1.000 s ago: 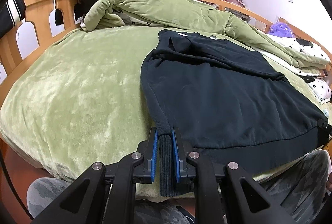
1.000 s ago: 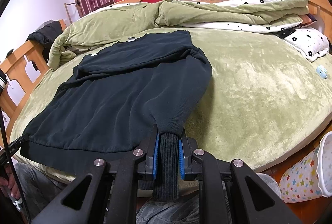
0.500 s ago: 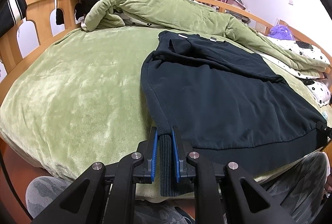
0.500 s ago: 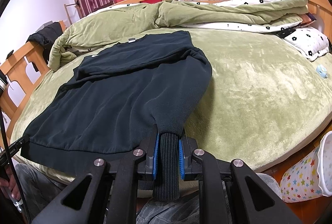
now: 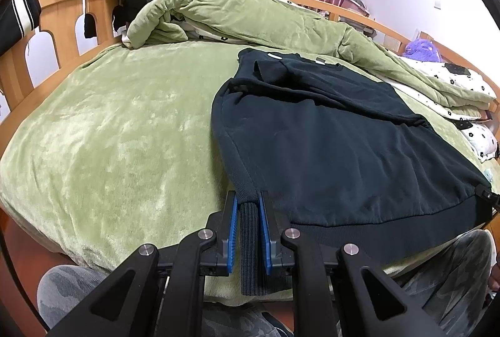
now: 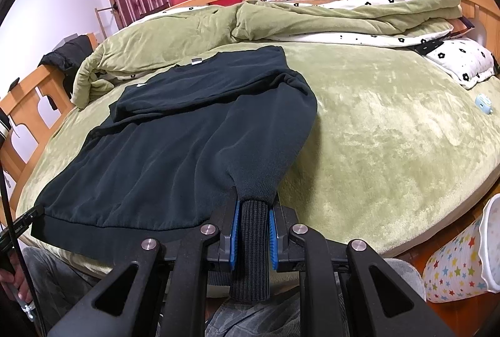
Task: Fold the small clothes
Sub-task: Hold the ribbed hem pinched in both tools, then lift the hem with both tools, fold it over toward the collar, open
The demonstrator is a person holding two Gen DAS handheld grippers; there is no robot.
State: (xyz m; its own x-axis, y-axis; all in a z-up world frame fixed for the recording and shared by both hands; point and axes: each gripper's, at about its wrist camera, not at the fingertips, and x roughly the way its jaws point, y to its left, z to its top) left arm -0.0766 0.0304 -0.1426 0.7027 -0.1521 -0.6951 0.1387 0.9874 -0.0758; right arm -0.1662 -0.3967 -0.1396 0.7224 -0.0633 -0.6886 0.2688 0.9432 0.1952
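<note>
A dark navy sweatshirt [image 5: 328,143] [image 6: 162,149] lies flat on the green bed cover, hem toward me, both sleeves folded along its sides. My left gripper [image 5: 249,205] is shut on the ribbed cuff [image 5: 250,246] of the left sleeve at the bed's near edge. In the right wrist view my right gripper [image 6: 253,212] is shut on the ribbed cuff [image 6: 251,249] of the other sleeve, which drapes down between the blue pads. Each cuff hangs below its jaws.
A bunched green duvet [image 5: 237,15] [image 6: 281,21] lies behind the sweatshirt, with flowered white bedding [image 6: 462,62] at the right. Wooden bed rails [image 5: 62,15] ring the mattress. A star-patterned bin [image 6: 462,262] stands by the bed. The person's camouflage-trousered legs [image 5: 437,268] are below.
</note>
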